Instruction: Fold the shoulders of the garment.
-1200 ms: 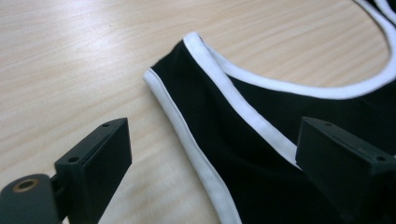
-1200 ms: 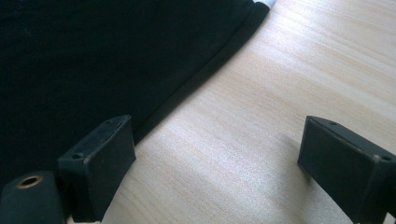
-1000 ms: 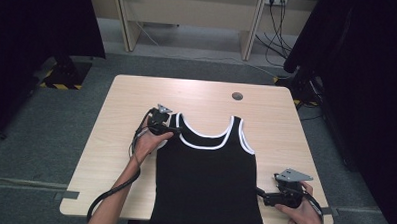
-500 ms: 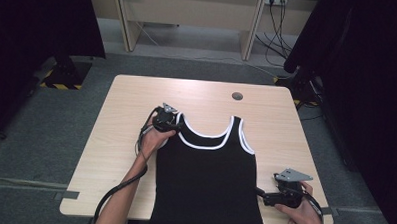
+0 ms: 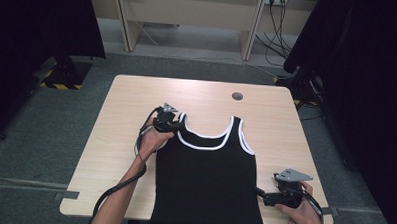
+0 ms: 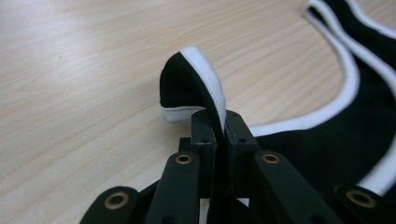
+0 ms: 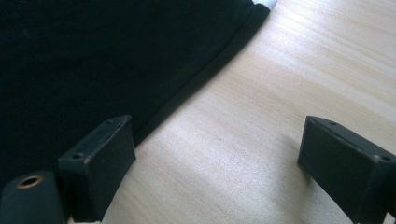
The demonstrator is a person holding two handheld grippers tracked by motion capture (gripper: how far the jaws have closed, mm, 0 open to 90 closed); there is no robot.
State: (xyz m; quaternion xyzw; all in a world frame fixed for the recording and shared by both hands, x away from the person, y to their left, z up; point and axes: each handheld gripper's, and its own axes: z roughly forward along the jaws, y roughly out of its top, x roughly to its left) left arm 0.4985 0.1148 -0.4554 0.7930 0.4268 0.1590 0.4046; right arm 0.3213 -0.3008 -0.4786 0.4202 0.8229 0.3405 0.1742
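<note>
- High view gives me the whole layout: a black tank top (image 5: 206,182) with white trim lies flat on the wooden table (image 5: 121,104), neckline toward the far edge and hem running off the near edge.
- My left gripper (image 5: 172,124) sits at the top's left shoulder strap, with my hand just behind it and the cable looping back along the forearm.
- Left gripper view settles the grip: the jaws have just been closing and are now pressed together on the shoulder strap (image 6: 194,86), the black fabric and its white edging pinched between the pads.
- Above the jaws the strap stands up in a small folded hump, lifted clear of the wood, while the rest of the neckline trim curves away flat at the right of that view.
- My right gripper (image 5: 263,197) rests near the table's near right corner, just beside the top's right side edge, with its grey plate on top and my hand (image 5: 303,210) behind it.
- Right gripper view shows those jaws spread wide apart with nothing between them except bare table.
- One right jaw sits at the garment's side seam (image 7: 205,77), over the dark cloth's edge; I cannot tell whether it touches the fabric. The other jaw stands over bare wood.
- A round cable hole (image 5: 237,96) sits in the tabletop beyond the neckline, well apart from both grippers.
</note>
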